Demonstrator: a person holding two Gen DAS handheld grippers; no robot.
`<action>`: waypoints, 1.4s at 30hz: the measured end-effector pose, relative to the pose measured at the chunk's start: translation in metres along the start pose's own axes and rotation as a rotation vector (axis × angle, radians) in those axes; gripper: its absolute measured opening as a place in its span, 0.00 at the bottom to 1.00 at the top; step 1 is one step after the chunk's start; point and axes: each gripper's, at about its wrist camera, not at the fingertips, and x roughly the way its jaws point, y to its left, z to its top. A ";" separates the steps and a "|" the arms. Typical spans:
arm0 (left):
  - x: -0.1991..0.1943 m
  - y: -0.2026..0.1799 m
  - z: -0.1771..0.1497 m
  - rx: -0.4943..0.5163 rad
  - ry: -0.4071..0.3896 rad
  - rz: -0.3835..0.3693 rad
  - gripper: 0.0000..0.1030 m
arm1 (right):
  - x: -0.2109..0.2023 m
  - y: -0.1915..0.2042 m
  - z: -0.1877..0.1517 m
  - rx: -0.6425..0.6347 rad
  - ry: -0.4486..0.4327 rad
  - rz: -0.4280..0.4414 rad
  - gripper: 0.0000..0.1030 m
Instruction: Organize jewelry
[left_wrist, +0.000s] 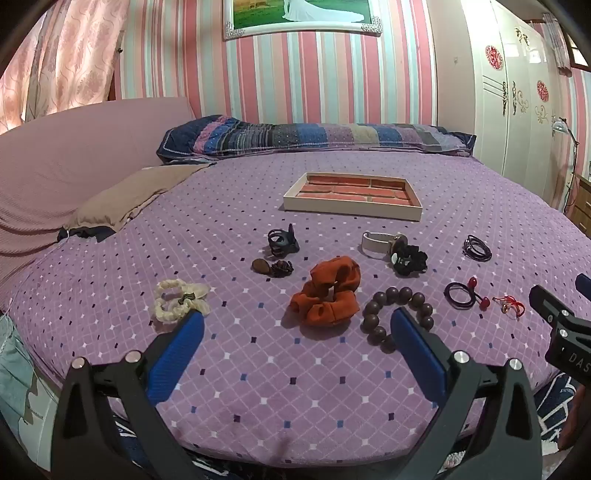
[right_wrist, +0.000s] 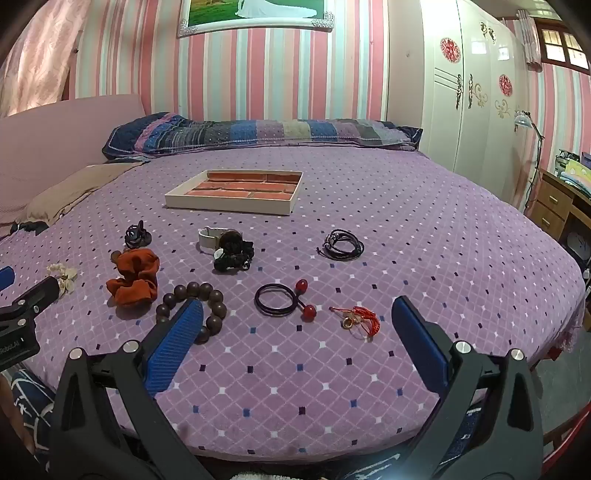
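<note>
Both grippers hover above the near edge of a bed covered in a purple diamond-patterned blanket (left_wrist: 332, 387), angled downward toward it. The left gripper (left_wrist: 295, 332) has its blue pads spread wide, grasping nothing; the right gripper (right_wrist: 297, 321) likewise stands fully released and empty.

The landmark is a shallow white tray (left_wrist: 352, 192) with a brick-patterned base, lying on the blanket short of the pillows. All jewelry lies loose on the blanket nearer the cameras than the tray. An orange scrunchie (left_wrist: 327, 295) lies in front of the tray, with a brown bead bracelet (left_wrist: 399, 314) just beside it. A black claw clip (left_wrist: 282, 242), a cream scrunchie (left_wrist: 179, 301), a white band (left_wrist: 376, 242), a black scrunchie (left_wrist: 408, 260), coiled dark cords (left_wrist: 477, 248), a hair tie with red balls (right_wrist: 286, 299) and a red tasselled charm (right_wrist: 358, 317) lie scattered around them.

Nothing stands between the grippers and the jewelry. Partial lettering "DAS" shows on the right gripper's body in the left wrist view.
</note>
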 end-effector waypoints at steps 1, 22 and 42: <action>0.001 0.000 0.000 -0.003 0.012 -0.003 0.96 | 0.000 0.000 0.000 0.000 -0.001 -0.001 0.96; 0.001 -0.003 -0.003 0.000 0.017 -0.004 0.96 | 0.003 -0.004 -0.002 0.015 0.003 -0.008 0.96; 0.013 -0.003 -0.010 0.002 0.035 -0.033 0.96 | 0.011 -0.011 -0.003 0.036 0.021 0.004 0.96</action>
